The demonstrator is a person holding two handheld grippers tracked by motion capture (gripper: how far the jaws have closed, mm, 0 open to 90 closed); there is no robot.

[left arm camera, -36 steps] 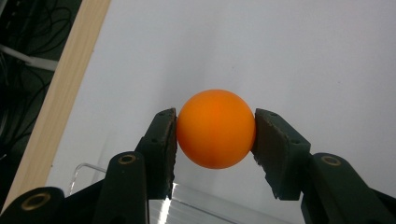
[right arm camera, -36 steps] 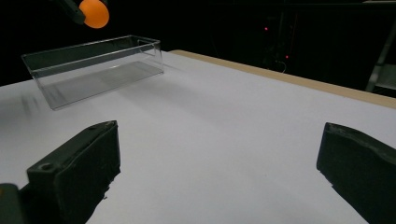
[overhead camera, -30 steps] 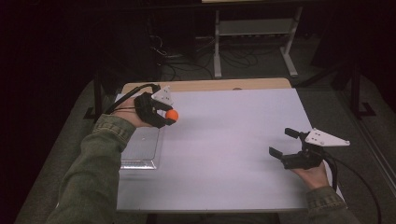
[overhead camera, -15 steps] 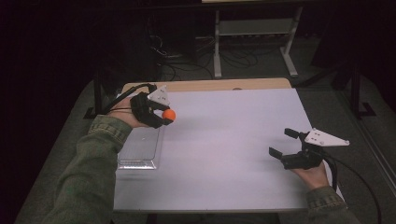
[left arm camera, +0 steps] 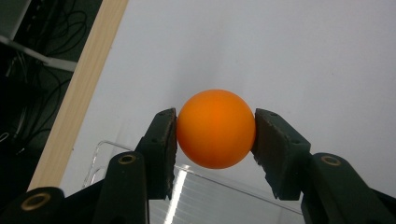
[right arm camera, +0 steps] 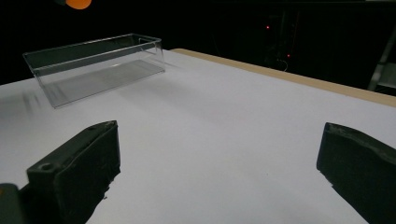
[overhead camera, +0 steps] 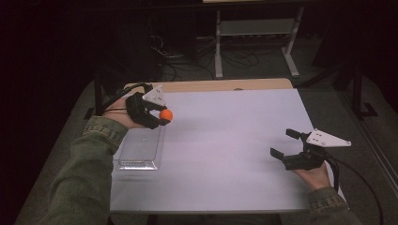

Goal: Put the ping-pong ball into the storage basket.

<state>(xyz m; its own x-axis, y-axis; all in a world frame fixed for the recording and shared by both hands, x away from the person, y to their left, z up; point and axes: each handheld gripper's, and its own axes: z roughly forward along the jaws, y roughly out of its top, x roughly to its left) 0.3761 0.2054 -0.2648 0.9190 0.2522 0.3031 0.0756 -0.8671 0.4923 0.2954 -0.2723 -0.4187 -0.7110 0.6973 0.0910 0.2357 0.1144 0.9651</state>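
Two hand-held grippers are over the white surface point(overhead camera: 225, 140). The left hand-held gripper point(overhead camera: 162, 115) is clenched on an orange ball point(overhead camera: 166, 115), its pads pressing the ball point(left arm camera: 215, 128) on both sides in the left gripper view. The ball is held in the air above the far end of a clear plastic tray point(overhead camera: 140, 149), which stands on the left part of the surface, near its edge. The right hand-held gripper point(overhead camera: 285, 143) is released, its jaws wide apart with nothing between them, low over the right part of the surface and well apart from the tray point(right arm camera: 93, 65). Green sleeves cover both forearms.
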